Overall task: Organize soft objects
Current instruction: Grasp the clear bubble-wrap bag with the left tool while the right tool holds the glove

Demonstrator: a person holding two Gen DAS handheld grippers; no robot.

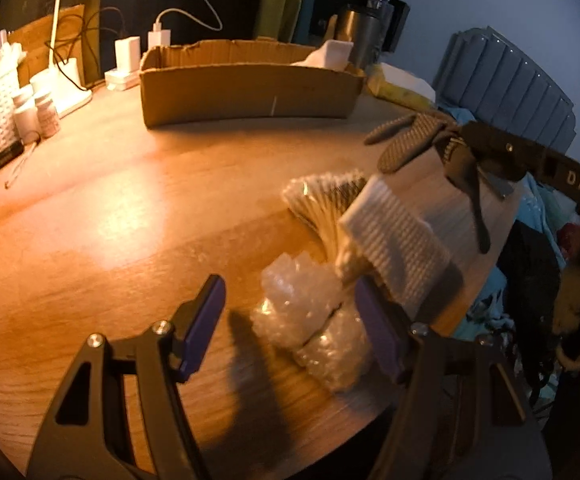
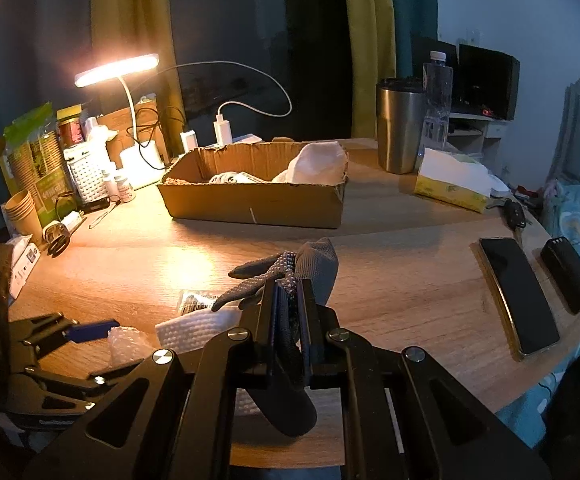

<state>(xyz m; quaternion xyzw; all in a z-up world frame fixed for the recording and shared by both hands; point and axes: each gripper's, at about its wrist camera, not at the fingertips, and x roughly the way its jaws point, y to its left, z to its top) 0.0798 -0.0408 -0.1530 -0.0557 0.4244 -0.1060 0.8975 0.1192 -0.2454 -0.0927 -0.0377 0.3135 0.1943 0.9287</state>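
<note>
Now, under a lit desk lamp [image 2: 117, 67], the right tool [image 2: 288, 300] is clamped on a grey dotted work glove [image 2: 313, 266], holding it up off the wooden table [image 2: 409, 280]; the glove's fingers point toward the left and its cuff hangs down behind the closed pads. The left tool [image 1: 290, 312] stands with its blue pads wide apart over a crumpled piece of clear bubble wrap [image 1: 309, 320] lying on the table. Just beyond the wrap lie a white ribbed sock [image 1: 397, 236] and a striped folded cloth [image 1: 325, 196], the sock overlapping the cloth. Farther back sits an open cardboard box [image 2: 256, 200] already holding white fabric [image 2: 317, 162] and another small item. A steel tumbler [image 2: 399, 128], a tissue pack [image 2: 453, 184] and a dark phone [image 2: 517, 294] occupy the table's right side.
</note>
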